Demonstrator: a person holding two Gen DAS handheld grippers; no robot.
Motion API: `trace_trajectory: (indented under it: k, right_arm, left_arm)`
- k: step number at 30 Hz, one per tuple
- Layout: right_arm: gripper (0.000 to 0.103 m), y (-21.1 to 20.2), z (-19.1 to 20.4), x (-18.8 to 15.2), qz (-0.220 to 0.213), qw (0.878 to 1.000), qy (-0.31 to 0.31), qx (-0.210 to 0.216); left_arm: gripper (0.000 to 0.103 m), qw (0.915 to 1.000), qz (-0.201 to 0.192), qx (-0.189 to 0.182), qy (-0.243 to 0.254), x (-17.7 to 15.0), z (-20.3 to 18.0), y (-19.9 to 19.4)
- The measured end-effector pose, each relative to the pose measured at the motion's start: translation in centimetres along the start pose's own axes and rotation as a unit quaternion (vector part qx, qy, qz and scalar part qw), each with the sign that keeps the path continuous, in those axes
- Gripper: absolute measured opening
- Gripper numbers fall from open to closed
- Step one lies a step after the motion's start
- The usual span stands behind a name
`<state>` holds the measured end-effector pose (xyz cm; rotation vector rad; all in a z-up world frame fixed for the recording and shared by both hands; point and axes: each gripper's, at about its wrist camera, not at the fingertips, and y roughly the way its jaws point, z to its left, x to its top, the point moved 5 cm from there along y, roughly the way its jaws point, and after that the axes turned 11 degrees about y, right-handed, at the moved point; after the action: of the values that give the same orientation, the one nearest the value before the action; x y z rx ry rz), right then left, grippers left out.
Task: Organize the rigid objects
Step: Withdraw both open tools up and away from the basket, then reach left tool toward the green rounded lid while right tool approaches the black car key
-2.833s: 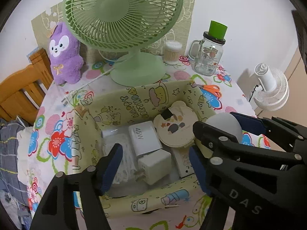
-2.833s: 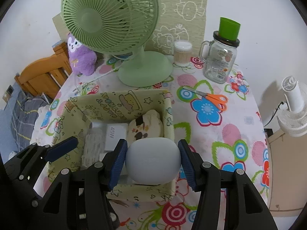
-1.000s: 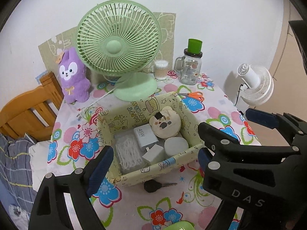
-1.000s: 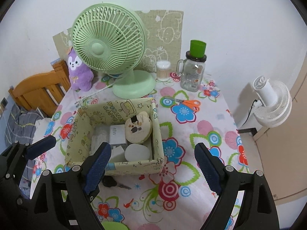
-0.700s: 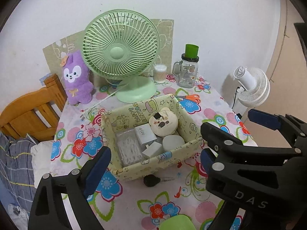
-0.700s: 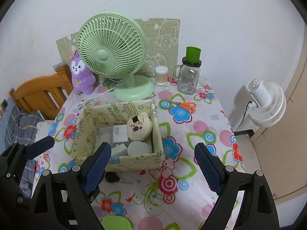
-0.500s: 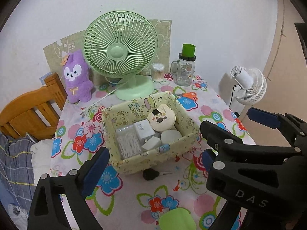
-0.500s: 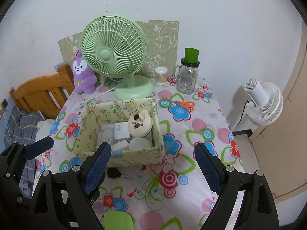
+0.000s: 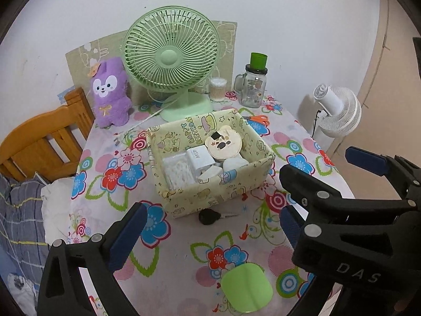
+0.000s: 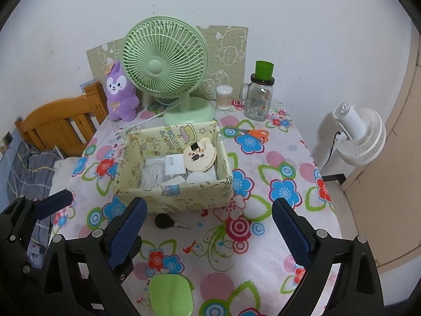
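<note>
A yellow cartoon-print box (image 9: 218, 181) (image 10: 179, 194) stands mid-table. It holds white chargers (image 9: 198, 159), a round bear-face case (image 9: 223, 146) and a white oval object (image 9: 234, 163) (image 10: 200, 177). In front of the box a black key (image 9: 209, 216) (image 10: 164, 221) lies on the cloth. A green rounded pad (image 9: 246, 287) (image 10: 171, 295) sits near the front edge. My left gripper (image 9: 208, 229) and right gripper (image 10: 208, 226) hover side by side short of the box. The jaws of both are opening, with nothing between them.
At the back stand a green desk fan (image 9: 171, 58), a purple plush (image 9: 109, 94), a swab pot (image 9: 217, 89) and a green-lidded jar (image 9: 254, 87). Orange scissors (image 9: 257, 118) lie right of the box. A wooden chair (image 9: 39, 142) is left, a white fan (image 9: 336, 110) right.
The right gripper let go of the white oval object, which now lies in the box. Both grippers drew back from the box and their jaws spread wider; the key and green pad came into view.
</note>
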<state>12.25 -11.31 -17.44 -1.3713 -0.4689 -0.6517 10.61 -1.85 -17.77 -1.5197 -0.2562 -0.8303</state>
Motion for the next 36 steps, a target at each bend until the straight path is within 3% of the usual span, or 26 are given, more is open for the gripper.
trace_trajectory:
  k: [12,25,36]
  right_arm:
    - [0.097,-0.4,-0.1,-2.0,-0.011,1.000,-0.006,-0.006]
    - [0.097,1.0,-1.2,-4.9,-0.007,1.000,0.018,-0.004]
    - [0.097,2.0,-2.6,-6.7,0.010,1.000,-0.006,-0.006]
  left_arm:
    - [0.102,0.9995,-0.008,-0.026,-0.013,-2.0,-0.3,0.1]
    - [0.102,0.9998,0.008,0.003,-0.016,-4.9,-1.1,2.1]
    - [0.102,0.9987,0.031,-0.001,-0.040,-6.9,-3.5,3.9]
